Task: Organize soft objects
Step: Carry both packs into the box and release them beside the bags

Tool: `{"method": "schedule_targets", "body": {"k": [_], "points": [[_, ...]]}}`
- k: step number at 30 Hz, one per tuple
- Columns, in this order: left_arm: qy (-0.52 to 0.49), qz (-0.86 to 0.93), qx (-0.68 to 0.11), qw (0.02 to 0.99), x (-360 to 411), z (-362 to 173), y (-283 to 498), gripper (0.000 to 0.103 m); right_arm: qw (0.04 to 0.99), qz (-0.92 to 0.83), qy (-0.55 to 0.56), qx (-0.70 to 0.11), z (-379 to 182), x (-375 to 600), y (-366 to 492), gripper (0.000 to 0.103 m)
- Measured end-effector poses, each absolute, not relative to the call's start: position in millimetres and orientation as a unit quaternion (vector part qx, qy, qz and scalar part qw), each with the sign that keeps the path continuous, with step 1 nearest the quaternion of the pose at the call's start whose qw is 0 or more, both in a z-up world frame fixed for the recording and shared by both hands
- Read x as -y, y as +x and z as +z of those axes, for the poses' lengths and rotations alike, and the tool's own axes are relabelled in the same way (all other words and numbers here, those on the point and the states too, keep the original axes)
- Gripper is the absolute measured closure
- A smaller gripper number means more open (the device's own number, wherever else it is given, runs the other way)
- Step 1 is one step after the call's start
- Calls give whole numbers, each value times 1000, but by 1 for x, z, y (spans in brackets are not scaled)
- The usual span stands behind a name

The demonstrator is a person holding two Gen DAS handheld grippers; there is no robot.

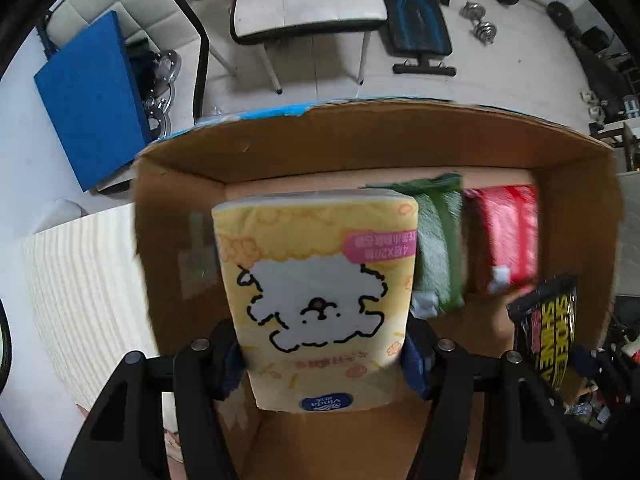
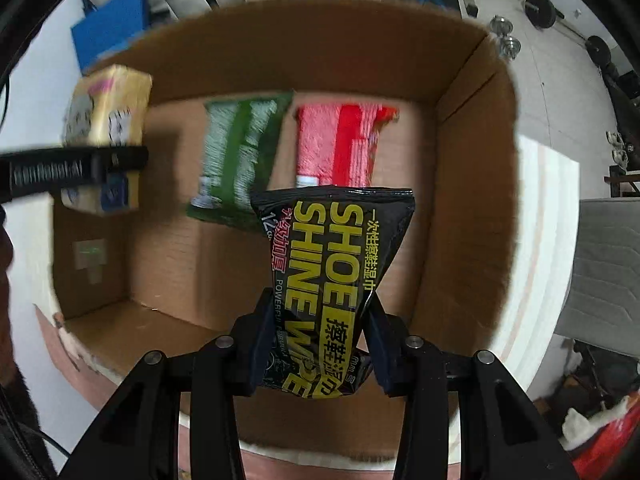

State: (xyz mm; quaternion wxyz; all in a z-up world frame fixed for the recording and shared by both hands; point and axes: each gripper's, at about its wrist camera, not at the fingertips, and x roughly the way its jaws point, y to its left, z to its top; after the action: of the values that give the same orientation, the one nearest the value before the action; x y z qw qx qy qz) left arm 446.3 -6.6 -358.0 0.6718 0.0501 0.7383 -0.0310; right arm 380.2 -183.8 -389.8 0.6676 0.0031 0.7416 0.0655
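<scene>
My left gripper (image 1: 322, 364) is shut on a yellow tissue pack (image 1: 316, 292) with a white dog drawing, held above the left side of an open cardboard box (image 1: 360, 140). My right gripper (image 2: 316, 344) is shut on a black shoe shine wipes pack (image 2: 336, 276), held over the box (image 2: 472, 160). A green towel pack (image 2: 236, 156) and a red towel pack (image 2: 340, 140) lie side by side on the box floor; they also show in the left wrist view as green (image 1: 436, 248) and red (image 1: 504, 236). The yellow pack (image 2: 108, 120) and wipes pack (image 1: 548, 328) each show in the other view.
The box sits on a white ribbed surface (image 1: 80, 280). Behind it stand a white chair (image 1: 308, 4), a blue board (image 1: 88, 88), a black bench (image 1: 420, 20) and dumbbells (image 1: 478, 20). A grey cushion (image 2: 608, 268) lies right of the box.
</scene>
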Motion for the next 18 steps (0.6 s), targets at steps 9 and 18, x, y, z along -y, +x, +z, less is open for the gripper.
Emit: {"method": "schedule_targets", "body": {"k": [9, 18], "points": [[33, -34, -761, 647, 13, -375, 468, 39, 614, 66, -14, -786, -436, 181, 386, 43], [1, -46, -738, 673, 7, -342, 469, 13, 644, 69, -3, -762, -407, 176, 391, 1]]}}
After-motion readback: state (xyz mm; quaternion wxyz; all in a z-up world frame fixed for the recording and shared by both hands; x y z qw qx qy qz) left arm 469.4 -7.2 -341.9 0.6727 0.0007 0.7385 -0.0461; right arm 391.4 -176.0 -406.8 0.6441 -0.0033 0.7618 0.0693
